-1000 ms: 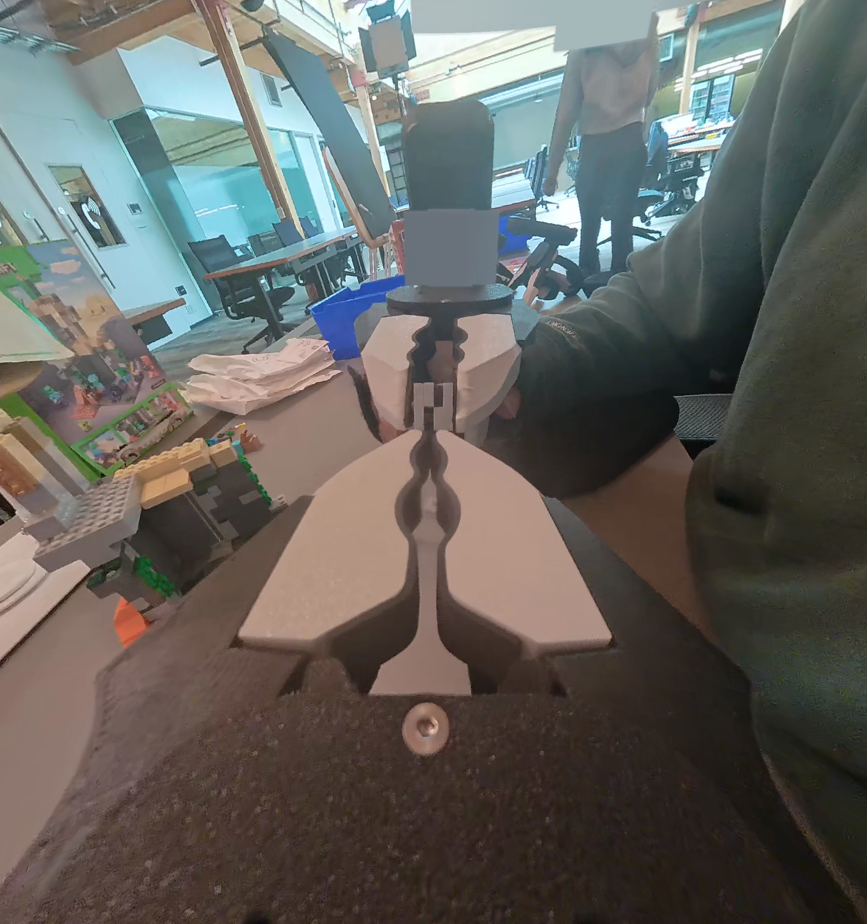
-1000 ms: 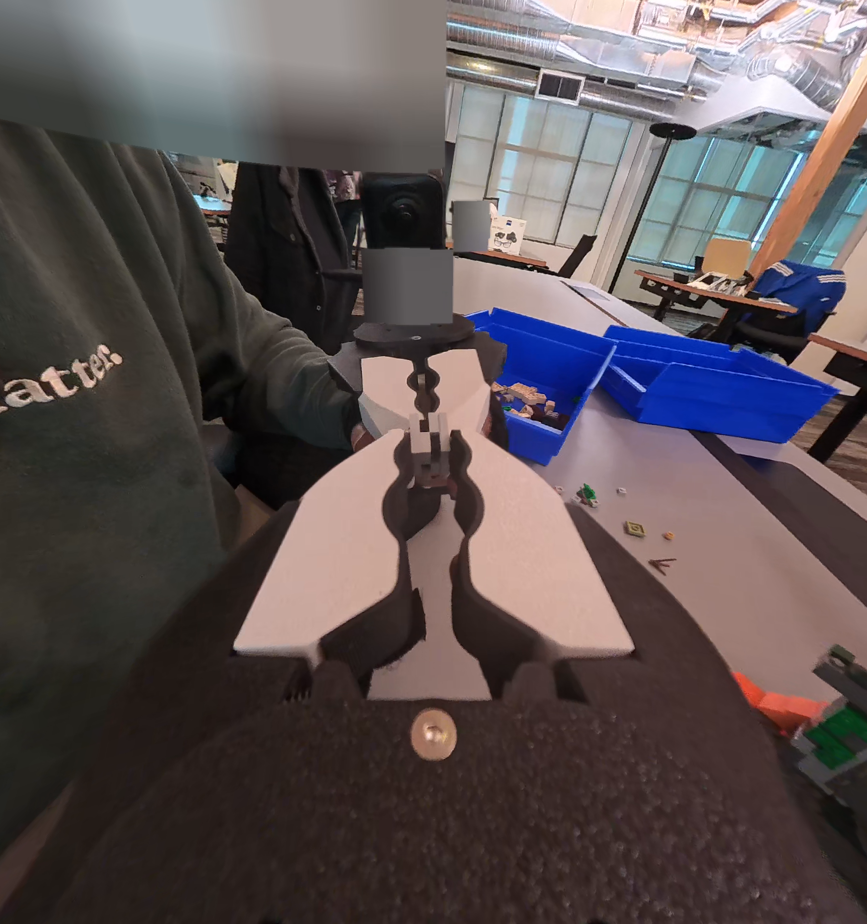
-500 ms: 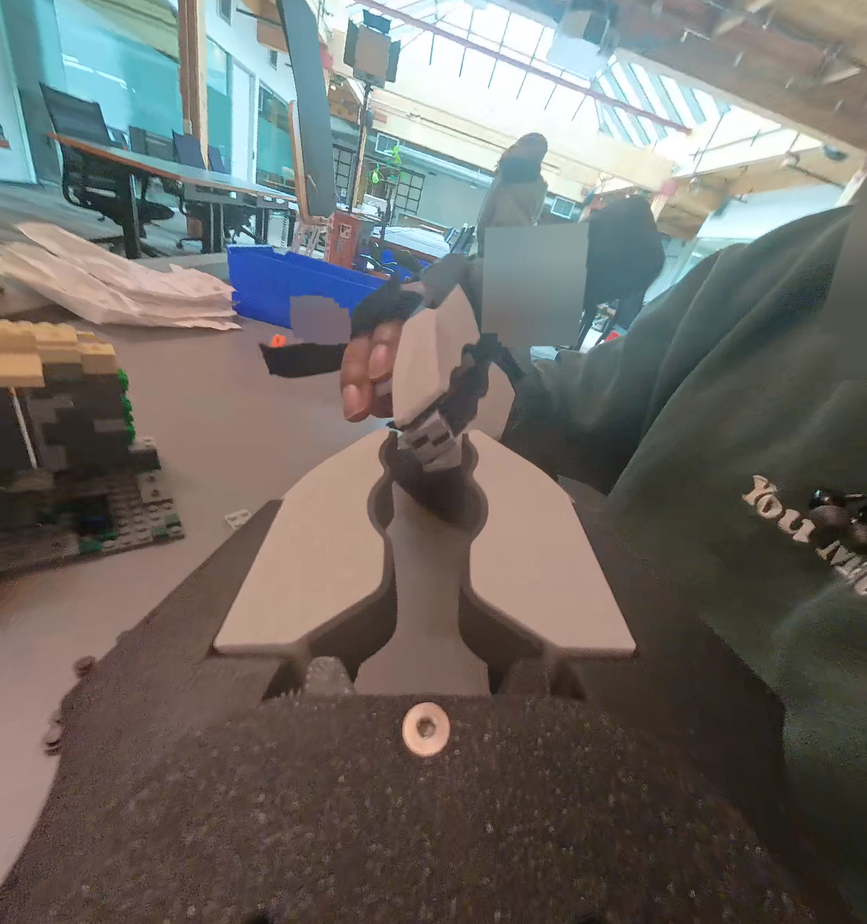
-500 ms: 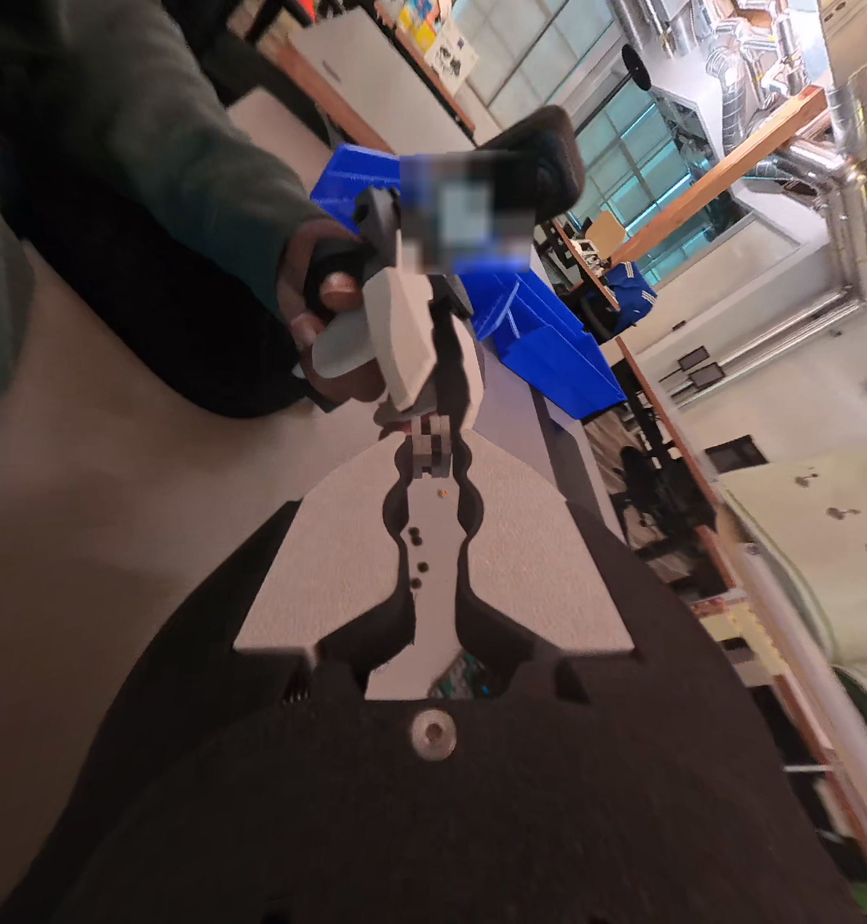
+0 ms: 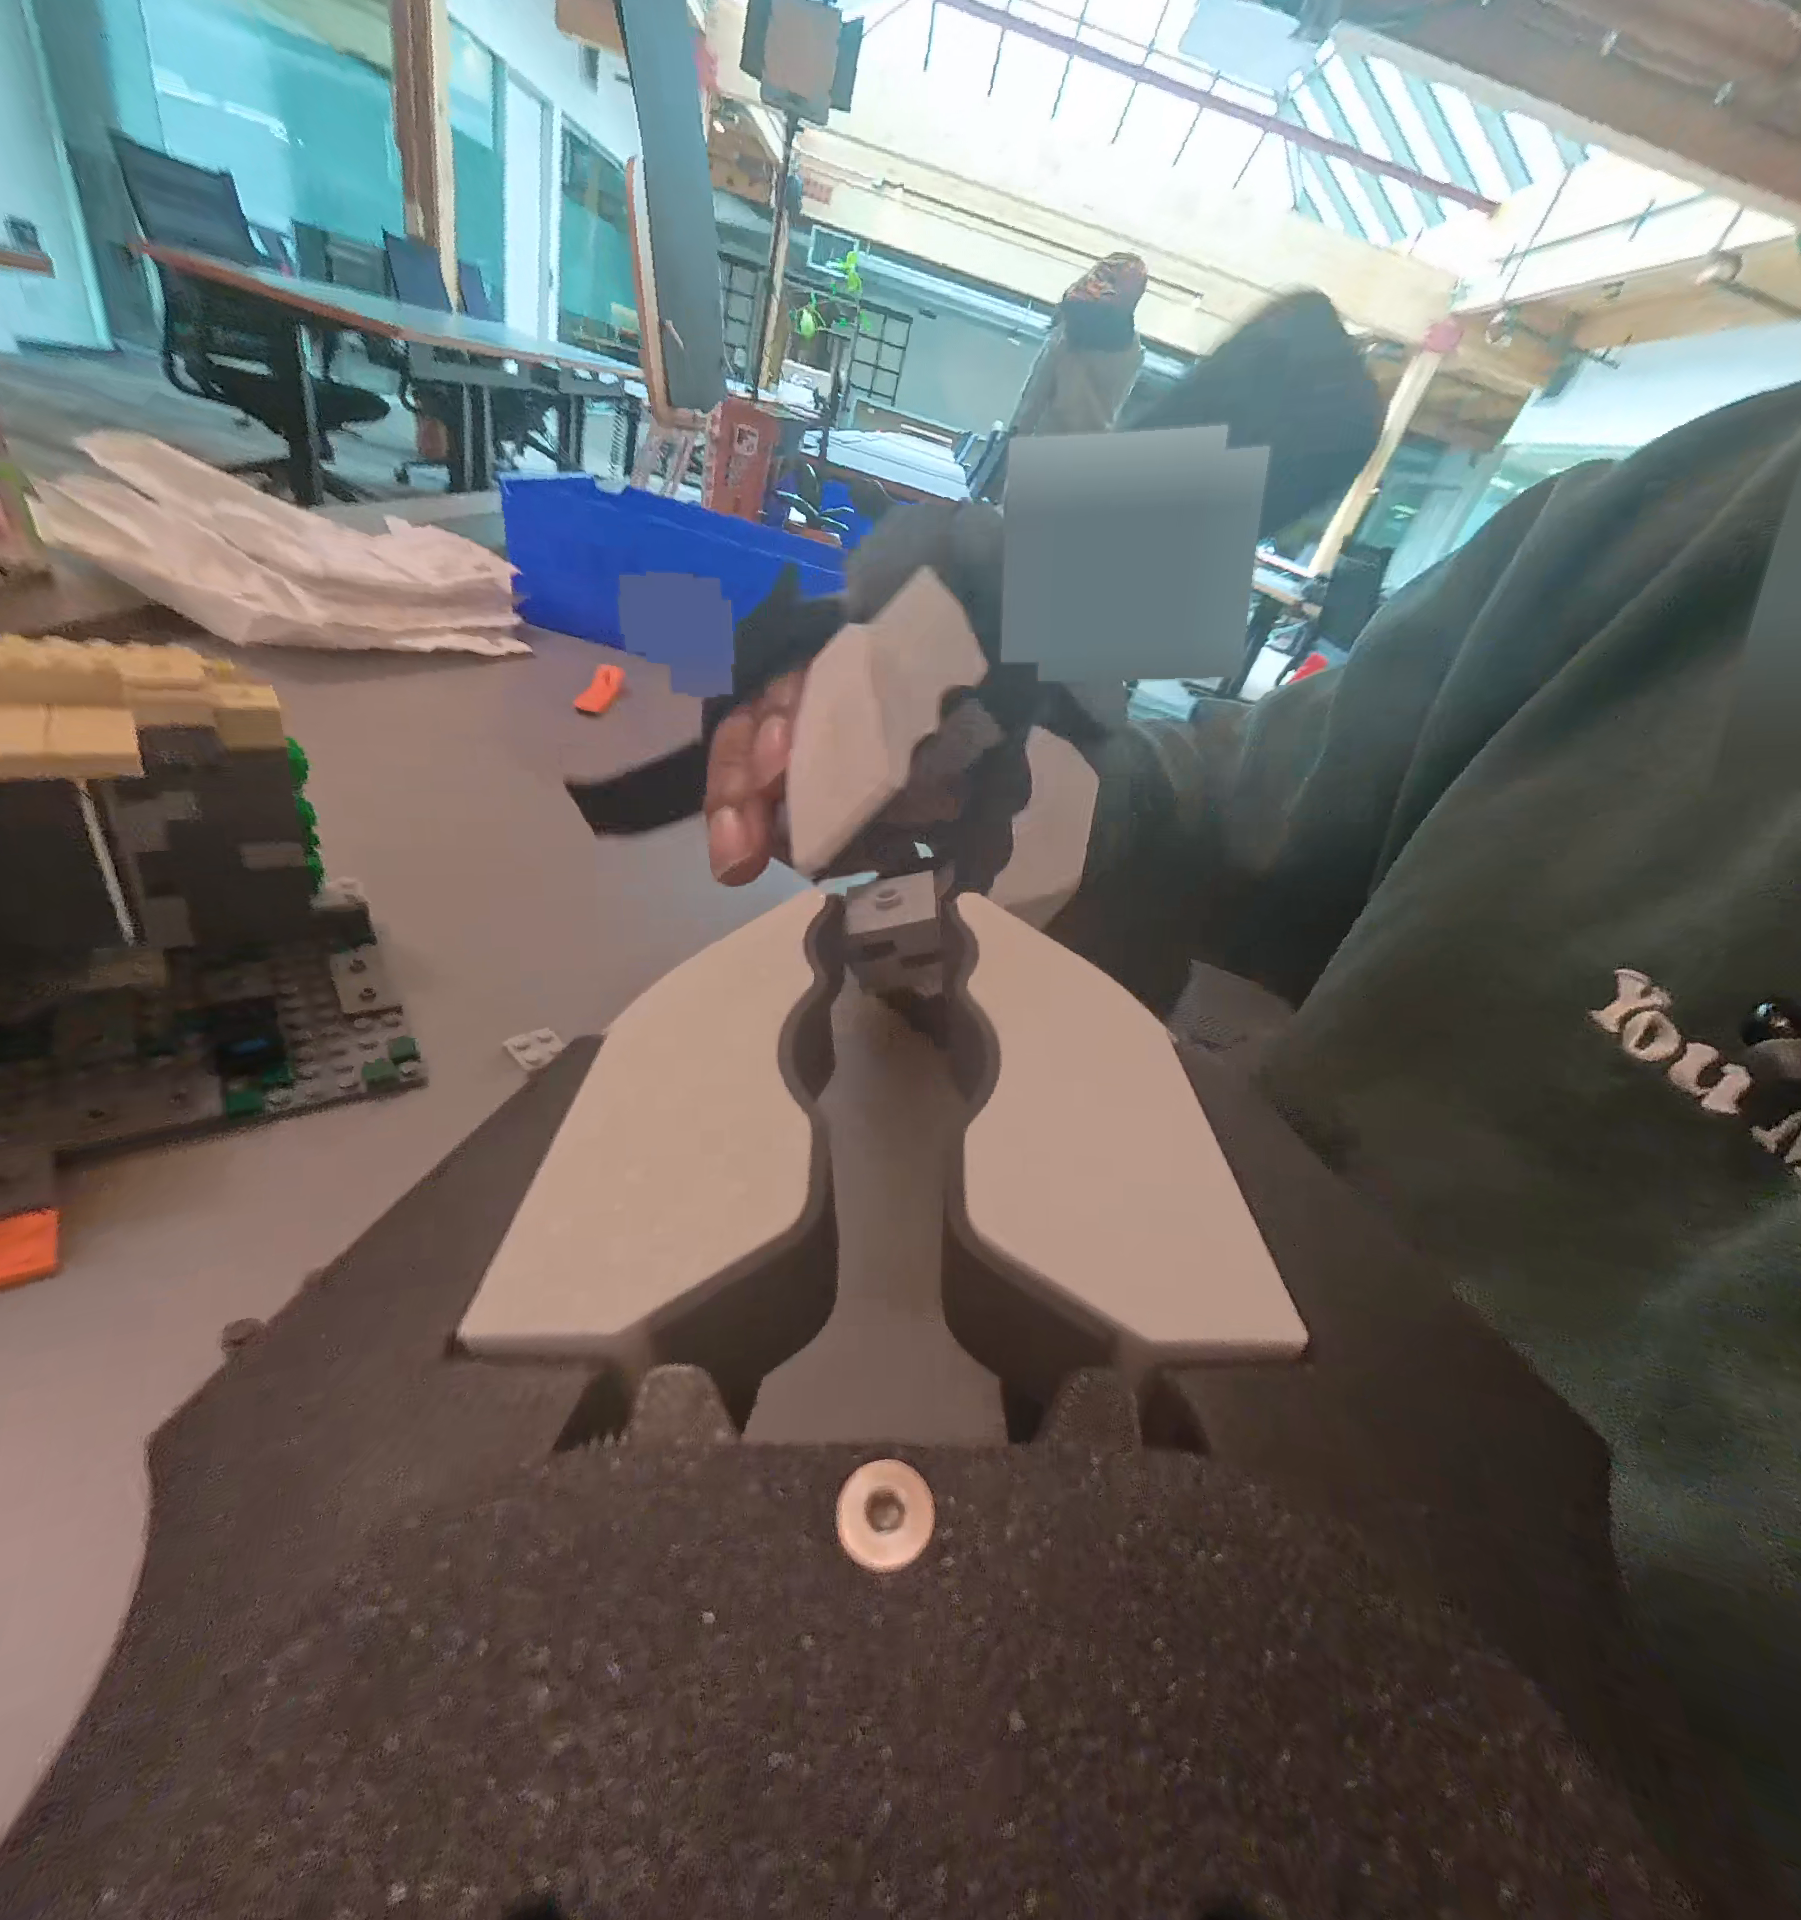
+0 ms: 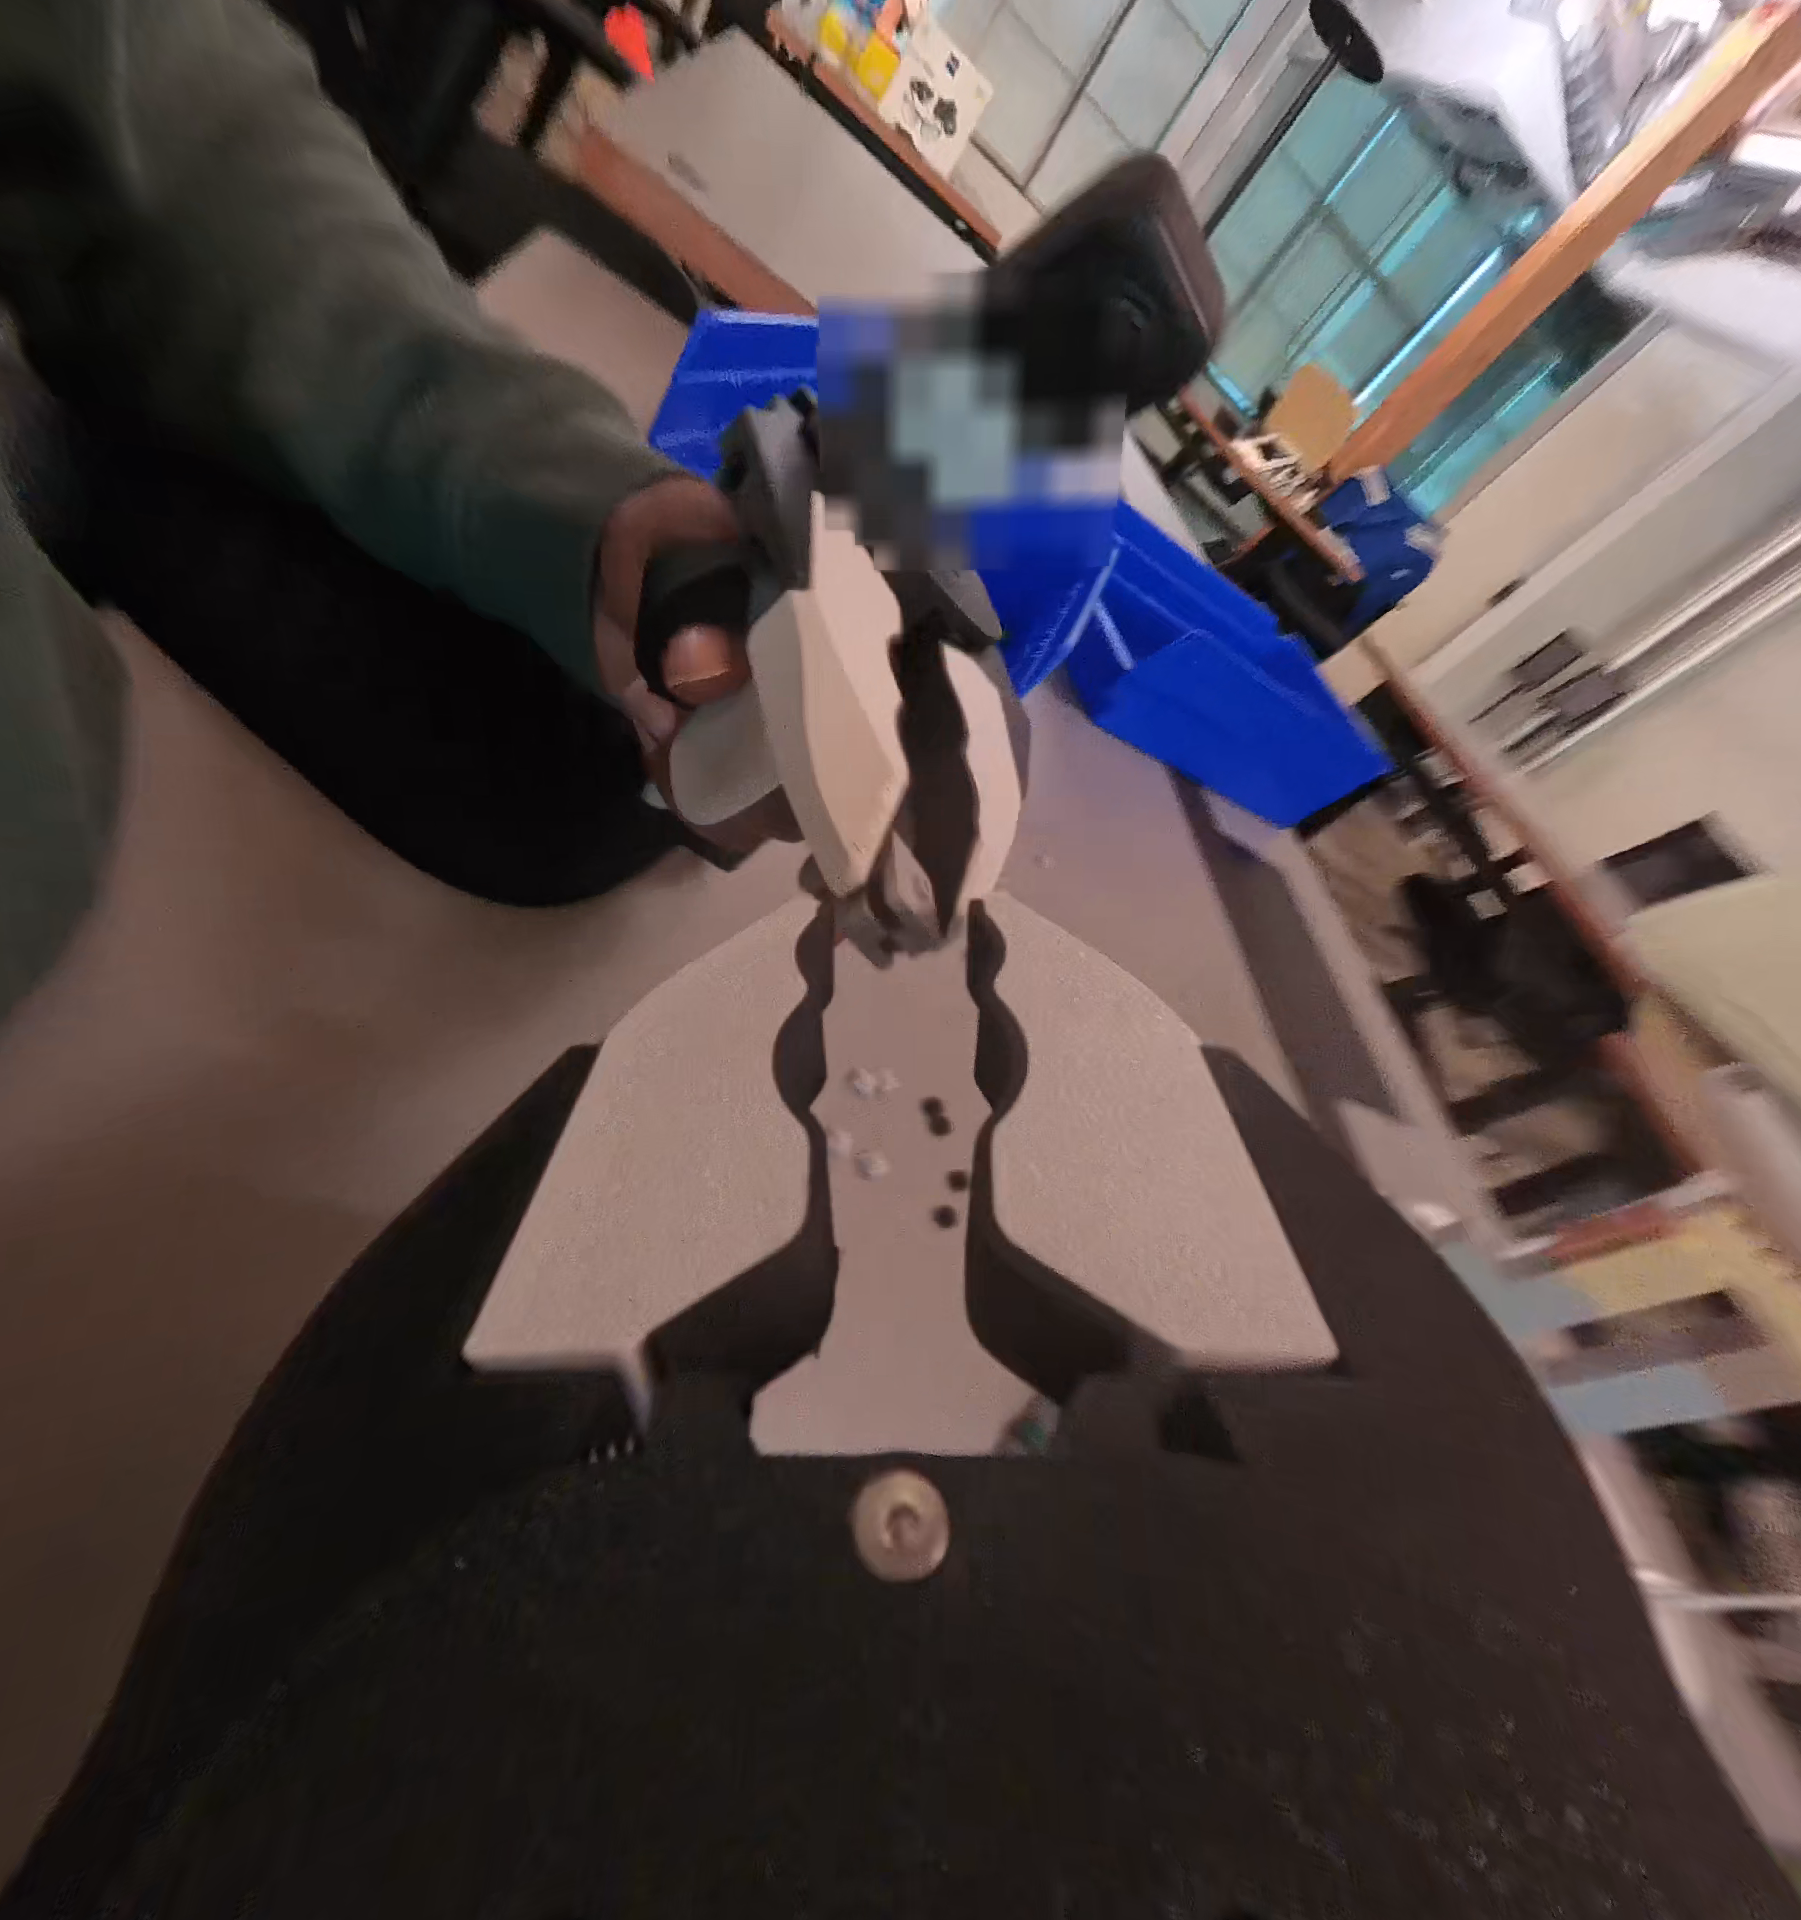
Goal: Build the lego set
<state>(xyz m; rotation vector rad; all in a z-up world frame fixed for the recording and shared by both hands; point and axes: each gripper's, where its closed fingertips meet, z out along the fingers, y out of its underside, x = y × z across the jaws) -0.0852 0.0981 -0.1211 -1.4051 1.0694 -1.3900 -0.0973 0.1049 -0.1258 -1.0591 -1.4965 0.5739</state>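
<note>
My left gripper (image 5: 893,920) and my right gripper (image 6: 894,925) meet tip to tip above the grey table (image 5: 480,831). A small dark grey lego piece (image 5: 891,930) with a stud on top sits between the left fingertips, and the jaws stand a little apart around it. The right gripper (image 5: 906,873) comes in from above and touches the same piece. In the blurred right wrist view the piece (image 6: 891,930) lies between the right fingertips, with the left gripper (image 6: 880,883) closed on it from the far side.
A partly built lego model (image 5: 137,883) with tan top and orange base stands at the left. An orange piece (image 5: 600,691), white bags (image 5: 272,561) and a blue bin (image 5: 657,551) lie behind. Blue bins (image 6: 1187,707) and loose small pieces (image 6: 875,1091) show in the right view. Both grippers' tips are close together, under 4 cm apart. The partly built lego model (image 5: 137,883) is about 25 cm from both grippers' fingertips.
Both grippers have tilted and turned while staying tip to tip. The left jaws, tightly shut on a thin piece a second ago, now stand wider around the grey block.
</note>
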